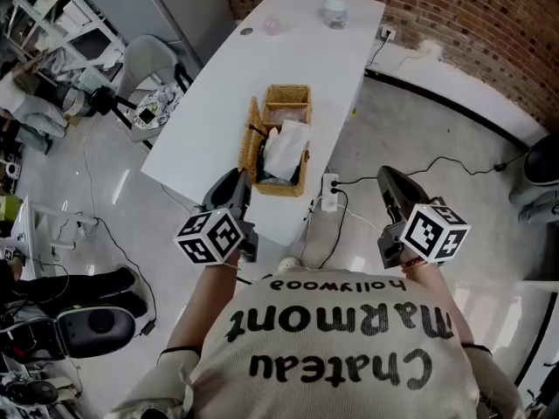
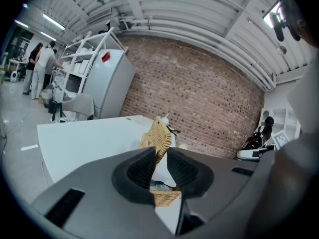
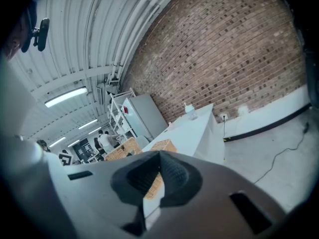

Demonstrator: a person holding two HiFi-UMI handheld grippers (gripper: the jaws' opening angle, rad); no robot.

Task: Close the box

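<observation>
A woven wicker box [image 1: 293, 182] stands on the white table [image 1: 218, 120] near its front edge, its lid [image 1: 252, 138] raised on the left side. White cloth [image 1: 285, 149] sticks up out of it. My left gripper [image 1: 232, 184] hovers at the table's front edge, just left of the box, jaws a little apart with nothing between them. In the left gripper view the box [image 2: 158, 133] shows through the gap of the left gripper [image 2: 160, 157]. My right gripper [image 1: 389, 182] hangs over the floor to the right of the table, jaws together and empty. The right gripper view shows the box [image 3: 164, 145] past the right gripper [image 3: 158, 156].
A white power strip [image 1: 329, 192] with cables hangs at the table's front right corner. A white jar [image 1: 335, 9] and a pink object [image 1: 272, 25] sit at the far end. A grey chair [image 1: 144, 61] stands left of the table. Cables cross the floor.
</observation>
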